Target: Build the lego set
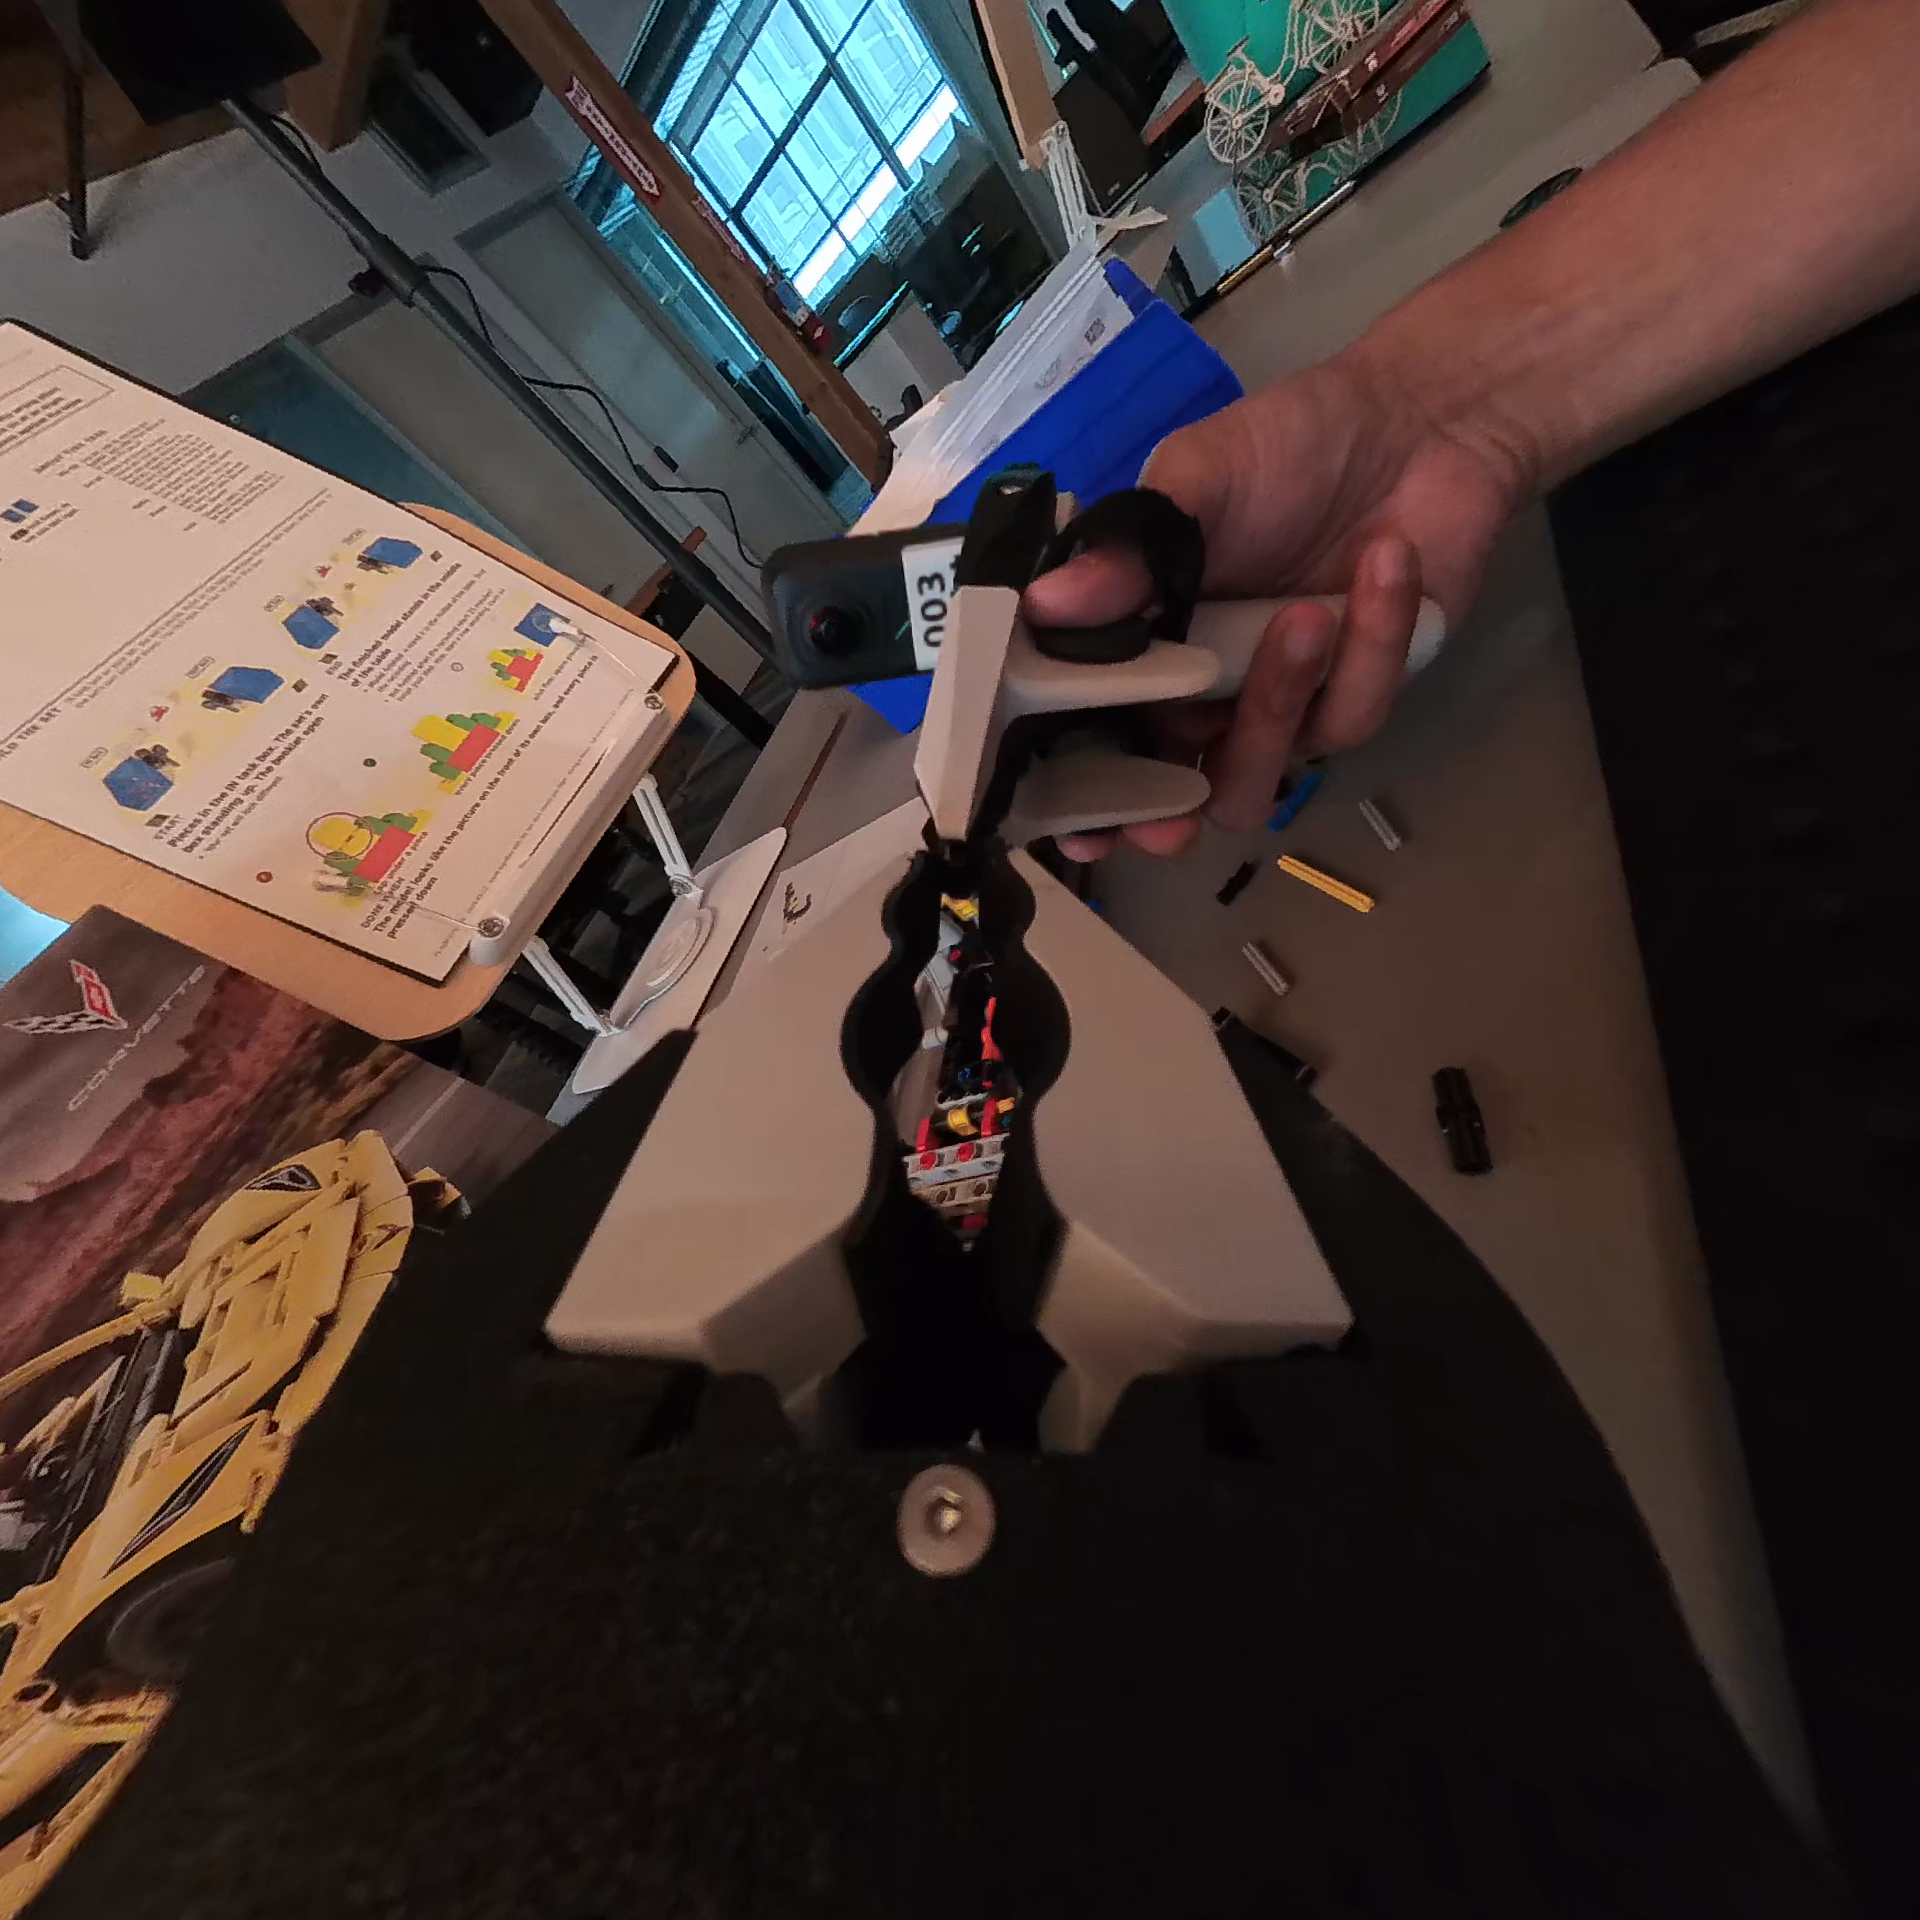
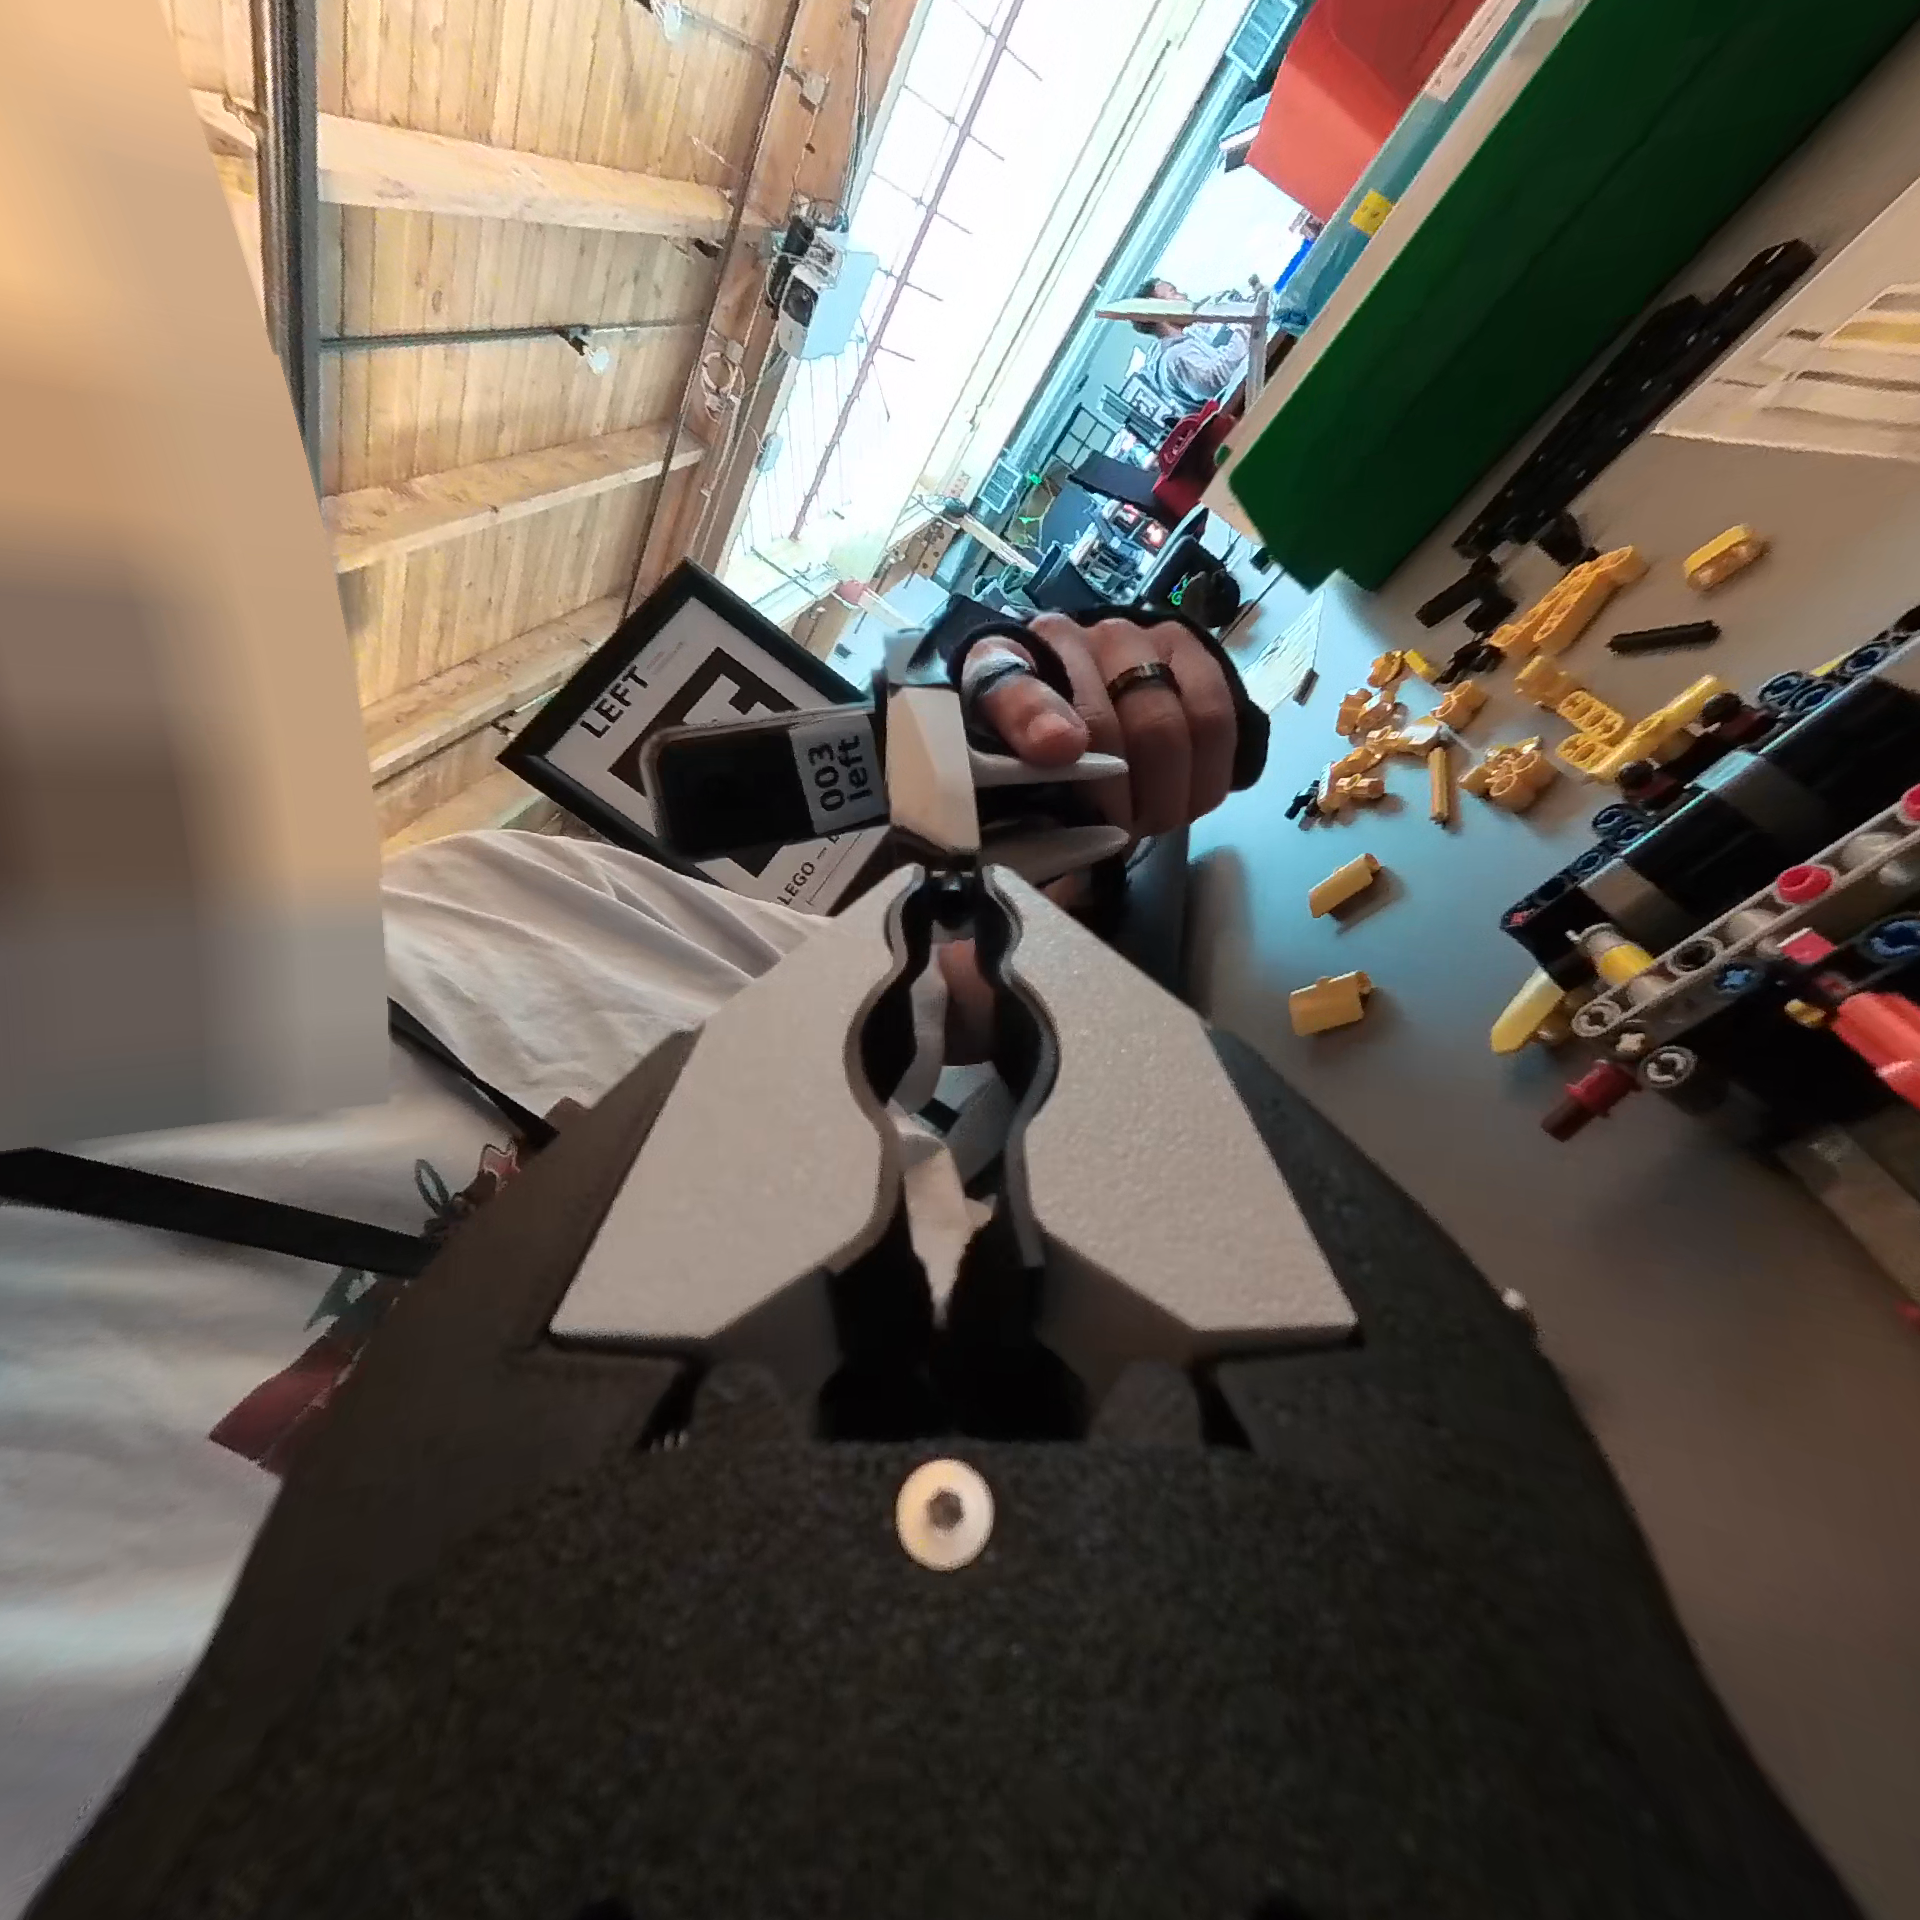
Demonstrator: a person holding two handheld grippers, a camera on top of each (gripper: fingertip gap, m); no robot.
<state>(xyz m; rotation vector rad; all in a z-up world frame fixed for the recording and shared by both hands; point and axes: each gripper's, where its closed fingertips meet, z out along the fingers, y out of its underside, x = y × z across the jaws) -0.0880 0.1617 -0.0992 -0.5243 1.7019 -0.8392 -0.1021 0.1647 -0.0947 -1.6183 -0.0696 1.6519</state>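
My left gripper (image 1: 961, 873) and my right gripper (image 2: 951, 894) point at each other, tips almost meeting in the air. On both, the jaws are pressed nearly together at the tips. Whether a small piece sits between them I cannot tell. My right hand (image 1: 1320, 613) and left hand (image 2: 1122, 727) each wrap a handle.

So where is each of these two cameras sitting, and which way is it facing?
Left wrist view: rides the left gripper, facing along its jaws across the table at the right gripper; the right hand shows.
Right wrist view: rides the right gripper, facing back at the left one; the left hand and a white shirt show.
Shared: the two grippers, tip to tip, and the table.
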